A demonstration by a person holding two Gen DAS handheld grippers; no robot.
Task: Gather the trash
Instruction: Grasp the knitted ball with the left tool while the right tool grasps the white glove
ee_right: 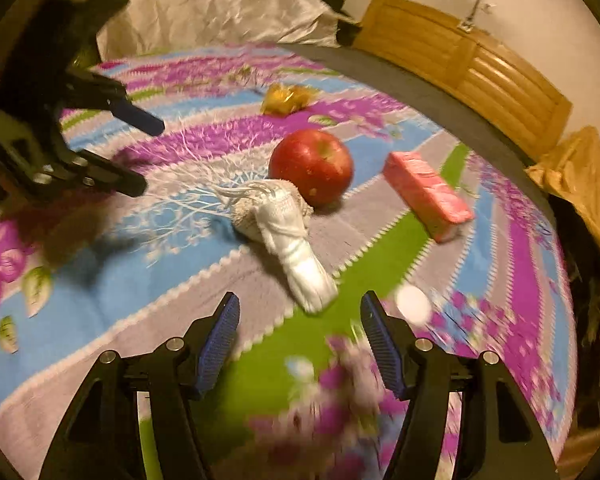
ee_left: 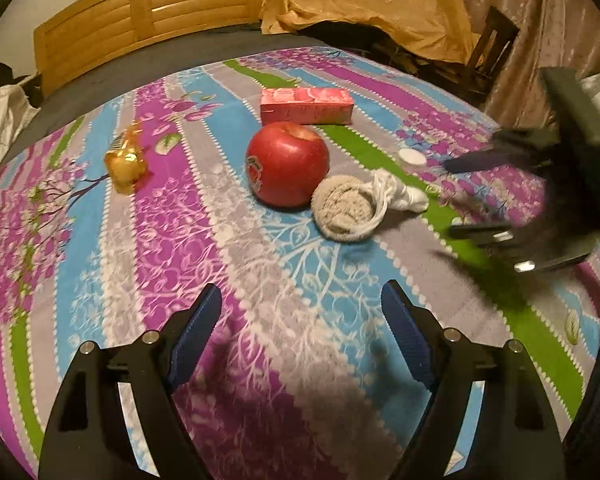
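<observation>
Over the near edge of the bed, the left hand-held gripper [ee_left: 302, 332] hangs with its blue-padded jaws spread and nothing between them, pointed down at the patterned bedspread [ee_left: 100, 240]. The right hand-held gripper [ee_right: 300, 336] is likewise spread and empty; it sits lower toward the bed's right side, blurred, apparently mid-approach.

Just ahead of the right one's jaws lies a white knotted net wrapper [ee_right: 296, 256] joined to a beige foam fruit sleeve [ee_left: 342, 210], likely the packing off the red apple [ee_left: 287, 164] that it touches. It looks the plainest piece of trash and the closest to reach. It is soft and crumpled, so I judge it will squash flat under the pads and should be pinched at the thick knotted end.

Beside the right jaw, near the bed's right edge, sits a small white bottle cap [ee_right: 413, 305], blurred but round and flat. Beyond the apple, toward the headboard [ee_left: 148, 12], a pink carton [ee_left: 306, 106] lies on its side. Well apart, toward the left edge, is a crinkled golden wrapper [ee_left: 126, 162]; whether it still holds something I cannot tell. The apple looks whole, with a sticker, and probably is not trash.
</observation>
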